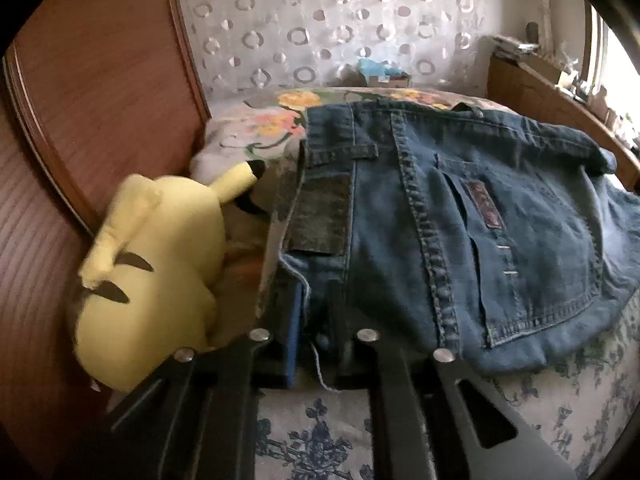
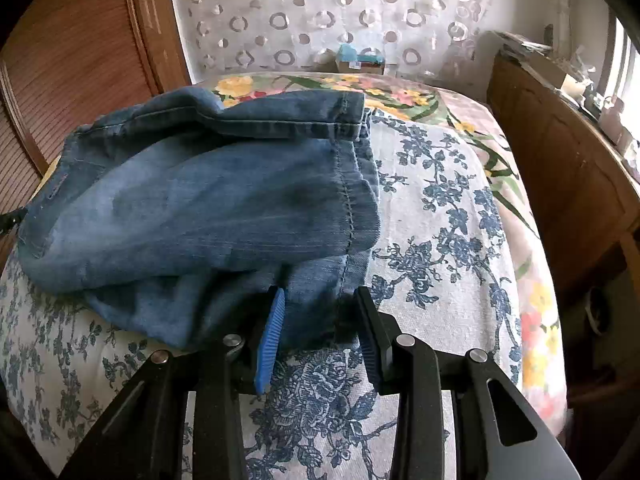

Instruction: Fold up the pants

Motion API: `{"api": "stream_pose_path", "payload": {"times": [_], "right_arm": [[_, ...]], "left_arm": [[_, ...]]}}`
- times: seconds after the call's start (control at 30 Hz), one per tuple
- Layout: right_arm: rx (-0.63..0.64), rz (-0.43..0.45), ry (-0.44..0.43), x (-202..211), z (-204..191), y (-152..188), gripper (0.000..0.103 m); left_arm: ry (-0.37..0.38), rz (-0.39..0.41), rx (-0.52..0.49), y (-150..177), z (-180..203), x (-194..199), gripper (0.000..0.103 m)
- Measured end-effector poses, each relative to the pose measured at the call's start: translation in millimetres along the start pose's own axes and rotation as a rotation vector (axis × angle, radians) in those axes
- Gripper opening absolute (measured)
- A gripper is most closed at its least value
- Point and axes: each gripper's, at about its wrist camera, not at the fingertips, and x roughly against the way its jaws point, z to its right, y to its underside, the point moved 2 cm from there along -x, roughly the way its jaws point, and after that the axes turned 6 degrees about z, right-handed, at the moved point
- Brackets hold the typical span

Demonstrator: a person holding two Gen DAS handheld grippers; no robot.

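1. Denim at the waistband corner of the jeans is clamped between the fingers of the left gripper, which are drawn close together; a loose thread hangs down between them.
2. Hem fabric of a jeans leg is seen between the blue ribbed pads of the right gripper; the jaws stand partly apart, and it cannot be told whether the pads press on the cloth.
3. The jeans are laid on a bed covered by a white sheet with a blue floral print. In the left wrist view the waist end is shown, with a back pocket, a belt loop and a dark patch at the waistband. In the right wrist view the leg end is seen bunched, one hemmed layer over another.
4. A yellow plush toy with black-tipped ears is seen just beside the waistband, against a wooden headboard.
5. A bright flower-patterned cover is spread at the far end of the bed, under the far edge of the jeans.
6. A curtain with a circle pattern is hung behind the bed, and a wooden cabinet with clutter on top is placed on the right side.
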Motion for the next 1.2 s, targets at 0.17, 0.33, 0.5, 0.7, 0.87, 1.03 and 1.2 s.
{"api": "stream_pose_path", "payload": {"times": [0.17, 0.33, 0.5, 0.7, 0.87, 1.03, 1.2], "right_arm": [[-0.018, 0.003, -0.040, 1, 4, 1, 0.015], [-0.031, 0.059, -0.053, 15, 3, -2, 0.013], [-0.032, 0.127, -0.052, 33, 5, -12, 0.012], [-0.009, 0.172, -0.029, 49, 6, -17, 0.007], [0.011, 0.208, -0.026, 65, 5, -18, 0.006], [0.031, 0.230, -0.015, 76, 2, -14, 0.006], [0.032, 0.270, 0.006, 98, 6, -14, 0.006]], "left_arm": [[0.002, 0.006, -0.012, -4, -1, 2, 0.008], [0.004, 0.052, 0.002, -10, -2, 15, 0.006], [0.011, 0.098, -0.014, -23, 4, 33, 0.005], [0.014, 0.146, -0.014, -38, 8, 49, 0.005], [0.019, 0.180, -0.033, -50, 20, 65, 0.005], [0.031, 0.228, -0.029, -61, 30, 90, 0.005], [0.043, 0.264, -0.027, -69, 35, 115, 0.004]]}}
